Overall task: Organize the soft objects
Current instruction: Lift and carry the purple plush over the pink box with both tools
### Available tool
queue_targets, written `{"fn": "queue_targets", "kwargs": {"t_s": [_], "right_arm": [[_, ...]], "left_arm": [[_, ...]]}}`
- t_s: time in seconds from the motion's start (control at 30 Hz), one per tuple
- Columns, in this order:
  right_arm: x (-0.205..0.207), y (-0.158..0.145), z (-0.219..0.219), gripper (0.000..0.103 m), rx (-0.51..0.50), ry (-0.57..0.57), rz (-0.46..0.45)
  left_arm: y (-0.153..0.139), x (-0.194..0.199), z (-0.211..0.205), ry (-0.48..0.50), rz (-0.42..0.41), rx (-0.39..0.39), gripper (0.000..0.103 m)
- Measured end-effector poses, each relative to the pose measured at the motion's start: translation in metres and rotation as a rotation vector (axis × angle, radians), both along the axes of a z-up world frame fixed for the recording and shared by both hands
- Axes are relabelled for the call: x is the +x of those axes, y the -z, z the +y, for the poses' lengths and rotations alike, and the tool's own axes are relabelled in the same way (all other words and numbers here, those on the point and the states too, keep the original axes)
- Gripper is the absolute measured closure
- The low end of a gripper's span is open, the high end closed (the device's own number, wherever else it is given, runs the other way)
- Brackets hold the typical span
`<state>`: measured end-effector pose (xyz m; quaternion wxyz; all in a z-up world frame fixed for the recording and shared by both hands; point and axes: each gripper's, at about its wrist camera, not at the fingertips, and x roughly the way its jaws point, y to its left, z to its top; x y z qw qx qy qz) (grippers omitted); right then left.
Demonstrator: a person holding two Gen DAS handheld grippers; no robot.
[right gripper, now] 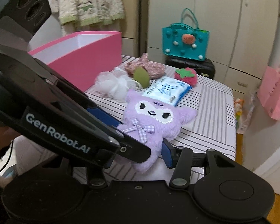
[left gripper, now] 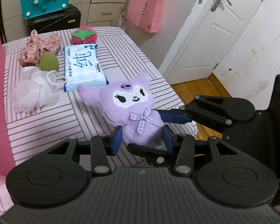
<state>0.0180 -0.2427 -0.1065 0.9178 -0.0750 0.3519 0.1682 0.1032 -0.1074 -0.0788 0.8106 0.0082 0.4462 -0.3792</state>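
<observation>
The purple plush doll (left gripper: 132, 110) is at the near corner of the striped bench (left gripper: 46, 127), its head tilted toward the pack of wipes (left gripper: 82, 67), and both tools are clamped on it: the left tool (left gripper: 142, 139) pinches its lower body from both sides, and the right tool (right gripper: 140, 147) grips the same end, one blue pad pressed into its flank and the other reaching in near the bow. It looks light and very soft, so the fur and stuffing will squash under the pads and the head will likely flop; the narrow waist below the bow seems the firmest hold, since an ear or arm would just stretch. Nothing about it seems fragile or slippery. The bench edge drops away close beside the doll on the door side, so a loose grip could let it slide to the floor. Behind it the wipes, a white mesh sponge (left gripper: 33, 93), a green puff (left gripper: 48, 61), a floral cloth (left gripper: 39, 46) and a strawberry toy (left gripper: 84, 35) crowd the far half. The pink box (right gripper: 84, 56) stands open at the bench's side, with clear air above these things for carrying the doll over to it.
</observation>
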Motion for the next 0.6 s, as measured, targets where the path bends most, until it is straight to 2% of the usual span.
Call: {"fn": "queue_targets", "kwargs": {"t_s": [0.17,0.6], "right_arm": [[-0.005,-0.010,0.008,0.048,0.036,-0.035,-0.005],[-0.007,-0.042,0.050,0.048,-0.014,-0.186,-0.059]], "left_arm": [[-0.012,-0.008,0.015,-0.022,-0.019,0.000,0.058],[-0.041,-0.026,0.072,-0.103,-0.082,-0.040,0.058]]}}
